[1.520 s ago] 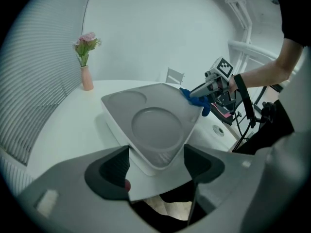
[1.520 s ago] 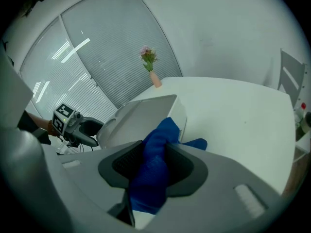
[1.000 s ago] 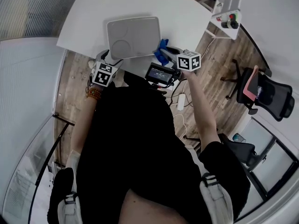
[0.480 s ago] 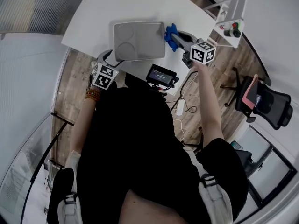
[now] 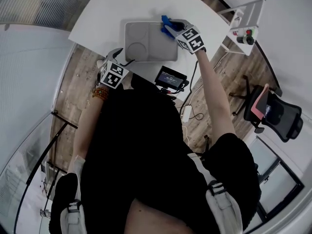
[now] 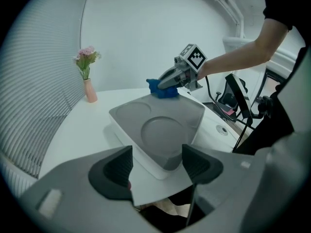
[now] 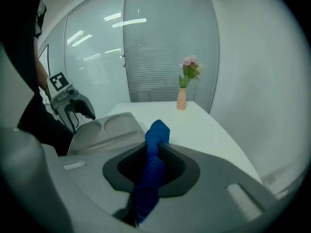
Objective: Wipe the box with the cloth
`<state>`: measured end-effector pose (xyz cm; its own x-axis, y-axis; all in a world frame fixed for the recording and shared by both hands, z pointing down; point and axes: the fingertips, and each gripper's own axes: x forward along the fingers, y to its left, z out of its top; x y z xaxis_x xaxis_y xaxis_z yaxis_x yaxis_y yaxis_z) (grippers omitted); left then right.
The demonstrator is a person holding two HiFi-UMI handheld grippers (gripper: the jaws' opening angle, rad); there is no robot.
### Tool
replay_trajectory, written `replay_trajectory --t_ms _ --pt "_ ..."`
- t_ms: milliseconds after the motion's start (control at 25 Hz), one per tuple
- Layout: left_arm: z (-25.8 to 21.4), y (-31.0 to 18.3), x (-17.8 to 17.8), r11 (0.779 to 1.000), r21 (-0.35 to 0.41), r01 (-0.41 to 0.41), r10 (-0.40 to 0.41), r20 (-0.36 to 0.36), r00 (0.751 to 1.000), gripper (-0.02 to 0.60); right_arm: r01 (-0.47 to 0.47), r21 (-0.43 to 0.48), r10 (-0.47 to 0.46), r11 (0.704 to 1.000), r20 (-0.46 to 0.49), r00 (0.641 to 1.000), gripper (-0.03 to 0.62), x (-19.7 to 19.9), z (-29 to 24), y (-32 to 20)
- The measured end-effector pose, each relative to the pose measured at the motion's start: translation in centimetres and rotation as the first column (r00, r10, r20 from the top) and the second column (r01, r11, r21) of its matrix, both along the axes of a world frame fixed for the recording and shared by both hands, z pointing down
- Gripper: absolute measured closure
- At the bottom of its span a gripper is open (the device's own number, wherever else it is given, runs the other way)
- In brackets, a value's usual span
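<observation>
The box [image 5: 148, 42] is a flat grey-lidded white case with round dents, lying near the table's front edge; it also shows as the box [image 6: 158, 130] and the box [image 7: 104, 130]. My right gripper [image 5: 170, 27] is shut on a blue cloth [image 5: 166, 24] at the box's far right corner. The cloth [image 7: 153, 166] is pinched between the jaws and sticks out in front, and the cloth [image 6: 163, 89] rests at the lid's far corner. My left gripper [image 5: 117, 57] sits at the box's near left corner, jaws open and empty, just short of the box edge.
A pink vase with flowers [image 6: 87, 76] stands on the white table [image 5: 122, 9] far from the box. A small monitor [image 5: 169, 77] hangs below the table's front edge. A stand with red and green buttons [image 5: 243, 30] and office chairs [image 5: 273, 116] are to the right.
My right gripper has carried the blue cloth from the box's near right side up to its far right corner. The left gripper has stayed by the near left corner.
</observation>
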<state>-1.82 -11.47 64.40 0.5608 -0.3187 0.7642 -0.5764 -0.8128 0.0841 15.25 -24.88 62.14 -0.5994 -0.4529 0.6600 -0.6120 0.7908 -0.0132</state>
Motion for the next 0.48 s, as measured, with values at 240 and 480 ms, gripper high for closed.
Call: replay_trajectory --t_ms 240,480 --pt "0.2 -0.1 -0.1 1.0 0.002 0.003 -0.003 -0.012 1.0 0.249 0.129 -0.02 -0.131 0.991 -0.152 0.98 0.516 -1.4 1.8 1.7" --pt "0.3 -0.1 -0.1 1.0 0.004 0.013 -0.013 -0.02 1.0 0.25 0.215 -0.1 -0.229 0.971 -0.163 0.96 0.517 -2.7 2.6 3.4"
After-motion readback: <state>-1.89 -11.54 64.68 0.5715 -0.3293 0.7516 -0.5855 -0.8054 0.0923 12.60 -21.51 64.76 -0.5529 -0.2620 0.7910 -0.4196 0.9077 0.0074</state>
